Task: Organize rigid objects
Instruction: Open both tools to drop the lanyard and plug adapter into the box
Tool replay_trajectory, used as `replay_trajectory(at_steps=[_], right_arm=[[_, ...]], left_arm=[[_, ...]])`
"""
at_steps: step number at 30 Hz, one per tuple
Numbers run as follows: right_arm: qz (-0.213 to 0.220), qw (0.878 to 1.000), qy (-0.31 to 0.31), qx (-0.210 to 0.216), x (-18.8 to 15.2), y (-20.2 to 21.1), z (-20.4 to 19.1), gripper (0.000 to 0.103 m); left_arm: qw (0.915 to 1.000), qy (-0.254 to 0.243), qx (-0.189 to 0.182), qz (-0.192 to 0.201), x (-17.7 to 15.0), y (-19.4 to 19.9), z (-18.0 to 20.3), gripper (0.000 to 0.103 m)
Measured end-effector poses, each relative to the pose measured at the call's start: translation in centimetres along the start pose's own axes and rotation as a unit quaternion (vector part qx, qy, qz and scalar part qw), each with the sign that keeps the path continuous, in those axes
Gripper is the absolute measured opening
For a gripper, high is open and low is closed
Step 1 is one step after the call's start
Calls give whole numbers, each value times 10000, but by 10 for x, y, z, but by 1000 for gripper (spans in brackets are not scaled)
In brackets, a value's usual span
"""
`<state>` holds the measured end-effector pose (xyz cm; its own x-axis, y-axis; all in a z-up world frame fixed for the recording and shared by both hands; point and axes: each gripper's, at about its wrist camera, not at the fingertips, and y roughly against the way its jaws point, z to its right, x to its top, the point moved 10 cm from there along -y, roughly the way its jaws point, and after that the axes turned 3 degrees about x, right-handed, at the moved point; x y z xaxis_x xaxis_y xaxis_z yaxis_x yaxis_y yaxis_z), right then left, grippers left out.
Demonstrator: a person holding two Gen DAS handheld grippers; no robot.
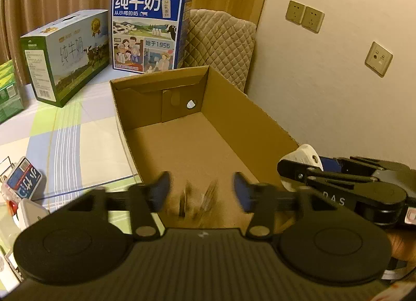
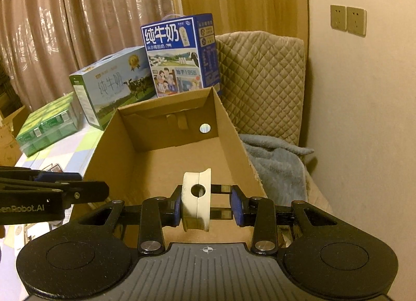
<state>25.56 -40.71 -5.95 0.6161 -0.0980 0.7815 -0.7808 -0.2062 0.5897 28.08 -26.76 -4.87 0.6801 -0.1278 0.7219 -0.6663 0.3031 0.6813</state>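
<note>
Both wrist cameras look forward along their fingers, close above the near end of the cardboard box (image 1: 182, 150), facing twelve o'clock. They share the box and the blue milk carton (image 2: 179, 54) behind it.

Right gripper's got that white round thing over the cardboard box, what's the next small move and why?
Probably lower the right gripper a little into the cardboard box before letting go. The white disc-shaped object sits between its fingers above the near end of the box floor, which looks bare there. The left gripper is open over the box's near left part, with something blurred between its fingers, so keep right of it.
</note>
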Motion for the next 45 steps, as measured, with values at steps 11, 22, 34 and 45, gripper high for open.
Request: replay_trajectory(at_steps=[11,22,34,45], right_arm=[[-62,10000,-18,54,-5,-4,-5,34],[-198,9997,35,124,-13,-13,-15,34],[1,9998,-53,172,-3,-6,-15,38],[260,9992,-150,271,-14,44,-43,50]], left_arm=[[9997,121,151,148,1,22,-22,52],[9995,161,219,137,-6,28,-33,52],[9993,192,270,181,-9,37,-39,52],[9978,271,518,316,-33,79,-67,52]])
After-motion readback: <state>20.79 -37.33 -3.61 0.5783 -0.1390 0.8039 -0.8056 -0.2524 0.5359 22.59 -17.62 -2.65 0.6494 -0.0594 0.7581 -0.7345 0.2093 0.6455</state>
